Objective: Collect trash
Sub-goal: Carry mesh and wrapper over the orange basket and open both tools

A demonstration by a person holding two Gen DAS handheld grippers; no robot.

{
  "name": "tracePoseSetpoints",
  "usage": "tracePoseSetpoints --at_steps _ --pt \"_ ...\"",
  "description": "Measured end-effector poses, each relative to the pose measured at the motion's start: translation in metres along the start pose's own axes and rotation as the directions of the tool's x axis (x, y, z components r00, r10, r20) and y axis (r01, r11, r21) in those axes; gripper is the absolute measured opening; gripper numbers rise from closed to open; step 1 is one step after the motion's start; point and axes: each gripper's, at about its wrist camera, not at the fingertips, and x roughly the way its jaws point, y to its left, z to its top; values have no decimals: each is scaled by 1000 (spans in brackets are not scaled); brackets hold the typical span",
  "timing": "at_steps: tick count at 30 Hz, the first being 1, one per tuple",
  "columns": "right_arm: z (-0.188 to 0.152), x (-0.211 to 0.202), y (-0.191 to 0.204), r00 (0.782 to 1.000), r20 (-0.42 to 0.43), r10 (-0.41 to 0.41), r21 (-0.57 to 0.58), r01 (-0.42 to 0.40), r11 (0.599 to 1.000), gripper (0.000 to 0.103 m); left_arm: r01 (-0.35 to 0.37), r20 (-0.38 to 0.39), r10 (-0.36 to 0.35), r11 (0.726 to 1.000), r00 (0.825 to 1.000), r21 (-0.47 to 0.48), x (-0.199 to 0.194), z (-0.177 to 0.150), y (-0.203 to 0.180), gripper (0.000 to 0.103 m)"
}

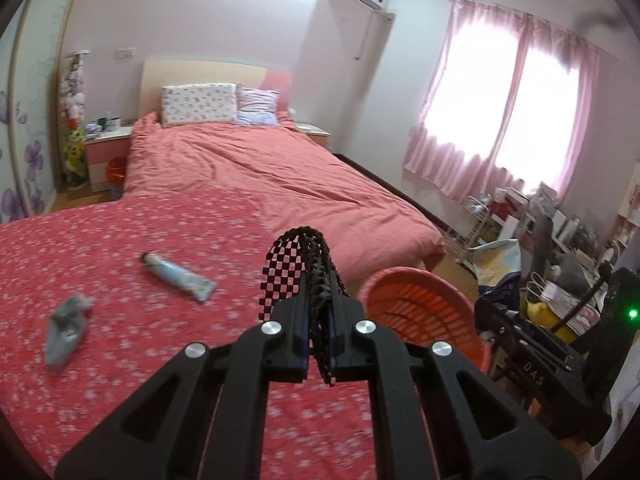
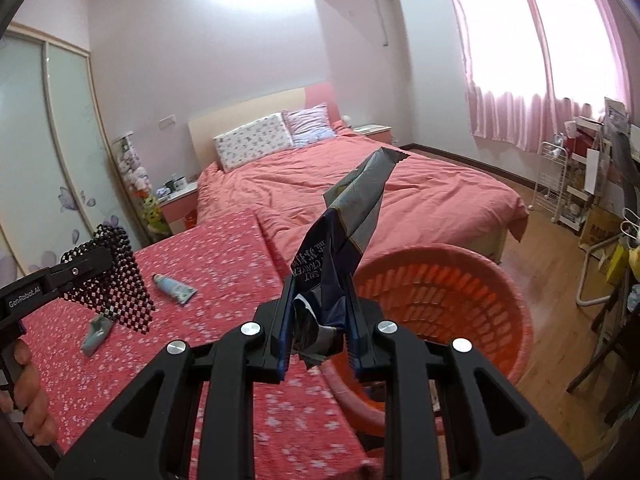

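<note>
Crumpled blue-and-silver snack wrapper (image 2: 347,240) pinched tight in the right gripper (image 2: 320,320), sticking up beside the rim of the orange basket (image 2: 460,292) off the right edge of the desk (image 2: 224,264). Black checkered mesh piece (image 1: 298,276) clamped in the left gripper (image 1: 320,320) above the red floral cloth, jaws closed down on it, with a light blue tube (image 1: 176,274) and a flattened grey-blue wrapper (image 1: 66,328) lying apart on the desk to the left. Pink bed (image 1: 260,168) behind, pink curtains (image 1: 500,120) further right.
</note>
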Motion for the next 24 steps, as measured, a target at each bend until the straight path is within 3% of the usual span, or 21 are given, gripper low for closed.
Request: tracePoseSetpoints --at_steps 11,24 --pt "2 3 -47 998 9 -59 45 58 997 22 100 -63 -97 994 993 50 52 -6 -58 8" --pt "3 21 -81 997 -15 -80 104 81 991 22 195 -150 -181 977 972 85 112 -20 -107 8"
